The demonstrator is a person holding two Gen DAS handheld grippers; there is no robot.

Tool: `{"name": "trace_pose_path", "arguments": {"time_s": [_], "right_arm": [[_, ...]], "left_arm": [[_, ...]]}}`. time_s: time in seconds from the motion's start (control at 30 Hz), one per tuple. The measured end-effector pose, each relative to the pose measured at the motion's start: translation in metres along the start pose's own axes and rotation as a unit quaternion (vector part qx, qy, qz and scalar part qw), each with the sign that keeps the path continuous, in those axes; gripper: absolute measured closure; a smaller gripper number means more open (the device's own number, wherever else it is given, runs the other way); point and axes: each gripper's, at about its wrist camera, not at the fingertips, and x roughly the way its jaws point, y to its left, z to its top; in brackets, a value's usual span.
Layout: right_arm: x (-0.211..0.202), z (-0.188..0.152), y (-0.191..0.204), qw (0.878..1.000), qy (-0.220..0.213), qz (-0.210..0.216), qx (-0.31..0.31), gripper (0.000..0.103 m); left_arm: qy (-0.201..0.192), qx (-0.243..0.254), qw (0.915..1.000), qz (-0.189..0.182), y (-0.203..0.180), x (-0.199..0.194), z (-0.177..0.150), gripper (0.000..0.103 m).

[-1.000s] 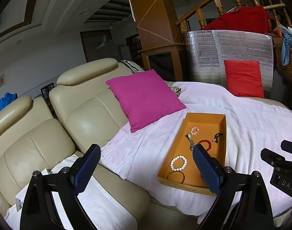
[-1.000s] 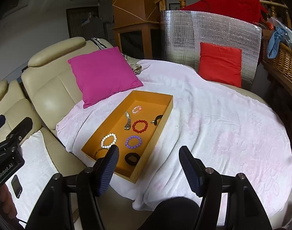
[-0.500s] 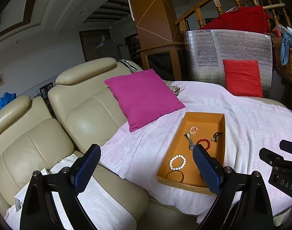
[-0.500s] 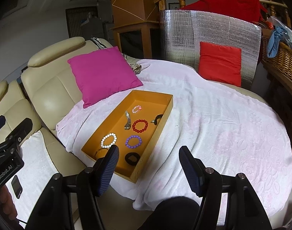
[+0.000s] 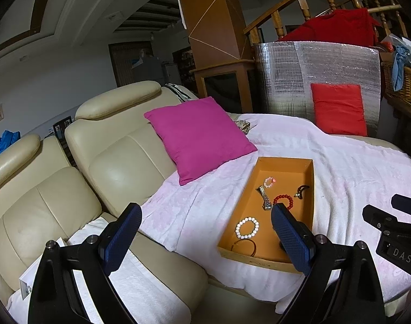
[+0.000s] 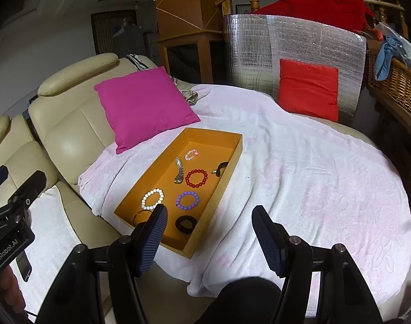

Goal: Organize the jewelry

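Note:
An orange tray lies on the white blanket and holds several pieces of jewelry. Among them are a red bead bracelet, a white bead bracelet, a purple bead bracelet, a pink bracelet, a metal watch band and a black ring-shaped band. My right gripper hangs open over the tray's near corner, nothing between its fingers. My left gripper is open too, held left of the tray above the sofa's edge.
A magenta cushion leans on the cream sofa just behind the tray. A red cushion rests against a silver foil panel at the back. A wicker basket stands at the right. The blanket spreads right of the tray.

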Motion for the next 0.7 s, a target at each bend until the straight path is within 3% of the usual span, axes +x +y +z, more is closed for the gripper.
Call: {"name": "trace_pose_path", "arguments": {"time_s": [0.7], "right_arm": [[0.016, 0.008, 0.012, 1.000, 0.000, -0.013, -0.011, 0.034]], "left_arm": [[0.008, -0.016, 0.9998, -0.004, 0.013, 0.012, -0.002, 0.007]]}}
